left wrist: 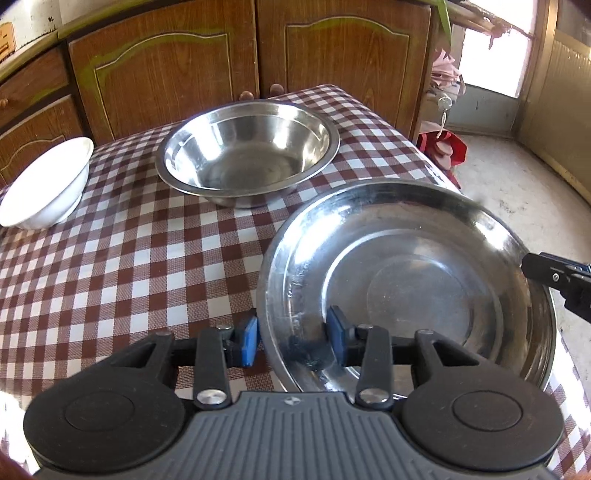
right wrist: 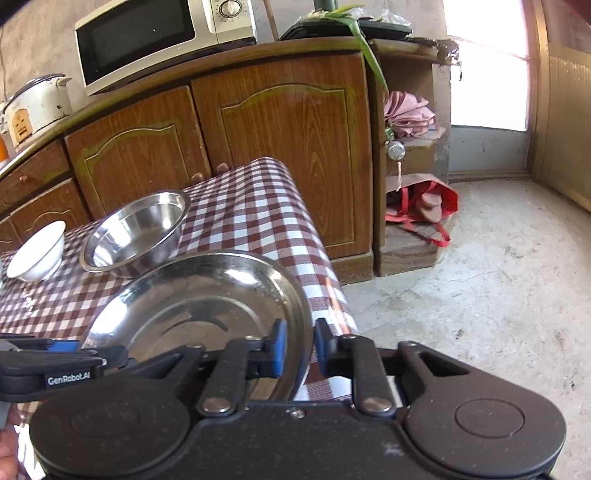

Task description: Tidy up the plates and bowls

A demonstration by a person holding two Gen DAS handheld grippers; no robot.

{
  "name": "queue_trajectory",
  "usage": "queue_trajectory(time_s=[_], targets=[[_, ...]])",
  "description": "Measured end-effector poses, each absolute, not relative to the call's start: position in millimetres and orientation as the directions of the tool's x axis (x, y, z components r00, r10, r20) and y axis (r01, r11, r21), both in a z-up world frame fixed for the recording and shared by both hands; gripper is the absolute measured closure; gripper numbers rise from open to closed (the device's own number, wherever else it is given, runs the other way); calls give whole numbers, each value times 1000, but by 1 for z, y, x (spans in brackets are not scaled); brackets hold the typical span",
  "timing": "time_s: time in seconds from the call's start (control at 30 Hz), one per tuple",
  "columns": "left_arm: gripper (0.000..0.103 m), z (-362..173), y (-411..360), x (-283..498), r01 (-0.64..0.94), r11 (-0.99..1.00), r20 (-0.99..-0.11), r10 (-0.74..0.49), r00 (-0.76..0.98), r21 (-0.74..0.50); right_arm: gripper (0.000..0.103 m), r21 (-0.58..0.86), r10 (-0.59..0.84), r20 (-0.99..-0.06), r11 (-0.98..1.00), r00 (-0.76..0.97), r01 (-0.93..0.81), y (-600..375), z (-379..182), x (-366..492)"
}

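Note:
A wide shallow steel plate lies at the right edge of the checked tablecloth, partly past the edge. My left gripper is shut on its near-left rim, one blue pad outside and one inside. My right gripper is shut on the same steel plate at its right rim; in the left wrist view the right gripper comes in from the right. The left gripper shows at the plate's left. Behind stand a deep steel bowl and a white bowl, both upright and empty.
Wooden cabinet doors rise just behind the table. A microwave and a rice cooker sit on the counter. To the right the table ends over a bare concrete floor, with a red bag by the cabinet.

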State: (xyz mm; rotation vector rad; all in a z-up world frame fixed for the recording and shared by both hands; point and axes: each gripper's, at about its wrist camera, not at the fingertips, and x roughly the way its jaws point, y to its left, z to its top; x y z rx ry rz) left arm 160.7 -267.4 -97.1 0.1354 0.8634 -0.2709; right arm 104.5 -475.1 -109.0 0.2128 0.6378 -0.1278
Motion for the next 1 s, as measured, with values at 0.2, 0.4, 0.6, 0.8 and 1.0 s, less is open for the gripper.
queue_trajectory(time_s=[0.2,0.4,0.6,0.8,1.0], targets=[[72,-92,-259,158,274,961,-760,-200,618,-31,89,166,-54,-590,968,806,187,-477,-106,102],[74,-86,-252,150,271,961,-751,-220,623,-57,90,196,-32,-555,966,831,169,-479,-99,93],[75,-76,-245,138,275,960,-740,-224,634,-55,90,165,-49,-543,973,838,164,-471,-92,85],[76,-61,-229,124,265,962,-729,-224,647,-61,90,133,-60,-509,980,859,147,-452,-78,59],[77,-47,-213,104,261,964,-716,-213,664,-44,90,113,-78,-495,982,866,153,-428,-68,33]])
